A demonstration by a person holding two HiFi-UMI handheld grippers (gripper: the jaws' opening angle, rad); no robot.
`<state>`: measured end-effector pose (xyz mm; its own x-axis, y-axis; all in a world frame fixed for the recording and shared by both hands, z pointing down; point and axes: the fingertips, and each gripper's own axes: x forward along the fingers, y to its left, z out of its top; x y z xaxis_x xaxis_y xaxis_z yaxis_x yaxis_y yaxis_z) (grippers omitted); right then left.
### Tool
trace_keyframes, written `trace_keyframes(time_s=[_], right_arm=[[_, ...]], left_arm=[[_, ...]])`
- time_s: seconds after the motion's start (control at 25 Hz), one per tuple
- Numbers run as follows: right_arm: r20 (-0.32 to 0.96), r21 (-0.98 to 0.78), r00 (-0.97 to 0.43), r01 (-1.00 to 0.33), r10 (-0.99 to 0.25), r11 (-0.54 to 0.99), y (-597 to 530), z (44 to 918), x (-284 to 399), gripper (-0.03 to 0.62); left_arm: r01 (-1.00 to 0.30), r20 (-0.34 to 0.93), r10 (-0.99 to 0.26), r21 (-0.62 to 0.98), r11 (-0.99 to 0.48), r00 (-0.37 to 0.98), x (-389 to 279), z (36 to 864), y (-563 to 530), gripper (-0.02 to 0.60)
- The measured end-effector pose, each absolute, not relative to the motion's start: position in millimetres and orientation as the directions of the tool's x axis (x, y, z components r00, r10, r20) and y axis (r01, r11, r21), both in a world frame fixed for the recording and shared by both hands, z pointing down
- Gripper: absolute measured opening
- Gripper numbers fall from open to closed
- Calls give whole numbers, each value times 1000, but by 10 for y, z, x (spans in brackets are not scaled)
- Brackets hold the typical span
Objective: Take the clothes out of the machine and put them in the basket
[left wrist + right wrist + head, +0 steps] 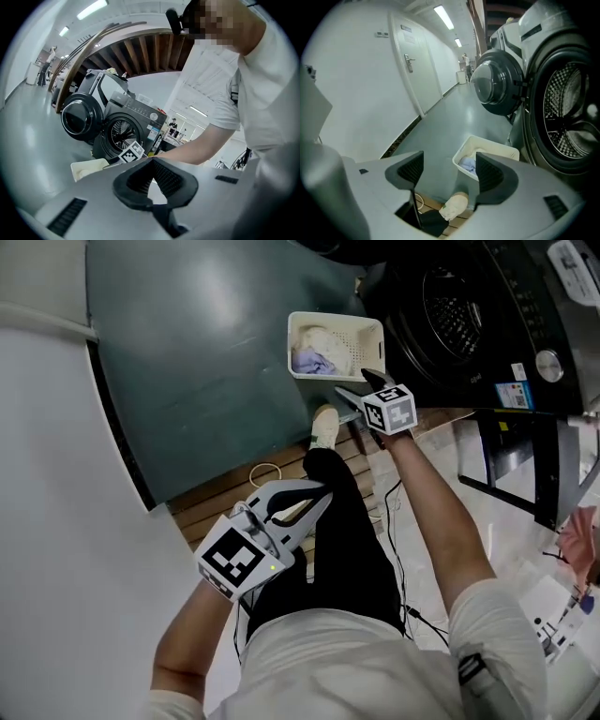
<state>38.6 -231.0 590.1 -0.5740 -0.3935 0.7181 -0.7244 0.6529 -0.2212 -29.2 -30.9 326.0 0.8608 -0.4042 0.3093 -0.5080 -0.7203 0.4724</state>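
**Status: both grippers empty, clothes in basket**

1. Left gripper: located at lower left of the head view. In the left gripper view its fingertips are pressed together, and the ribbed pads widen into a V behind them. Nothing is held between them.

2. Right gripper: located at upper centre of the head view, just below the basket and to the left of the washing machine. In the right gripper view its pads are spread wide apart with nothing between them. The gap frames the basket and the person's light shoe.

3. Clothes: a lavender piece and a pale piece lie inside the white basket. The basket stands on the teal floor at upper centre of the head view, just beside the front of the washing machine.

4. Washing machine: the round door is swung open at upper centre of the right gripper view. The perforated drum is exposed at the right edge. Whether clothes lie in the drum cannot be determined.
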Motion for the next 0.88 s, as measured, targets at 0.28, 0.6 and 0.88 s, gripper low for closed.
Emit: trace_keyframes(time_s=[0.28, 0.6, 0.88], right_arm=[[604, -280, -655, -707, -453, 649, -1384, 4831, 493, 260], [517, -285, -718, -658, -466, 697, -186, 3919, 587, 85], [484, -302, -753, -621, -445, 723, 714, 3367, 577, 14]], left_arm=[[-560, 348, -446, 394, -728, 825, -585, 2874, 193, -2], [-667, 429, -529, 298, -683, 732, -792, 2623, 699, -2], [-702, 468, -555, 232, -673, 687, -902, 2396, 1208, -2]])
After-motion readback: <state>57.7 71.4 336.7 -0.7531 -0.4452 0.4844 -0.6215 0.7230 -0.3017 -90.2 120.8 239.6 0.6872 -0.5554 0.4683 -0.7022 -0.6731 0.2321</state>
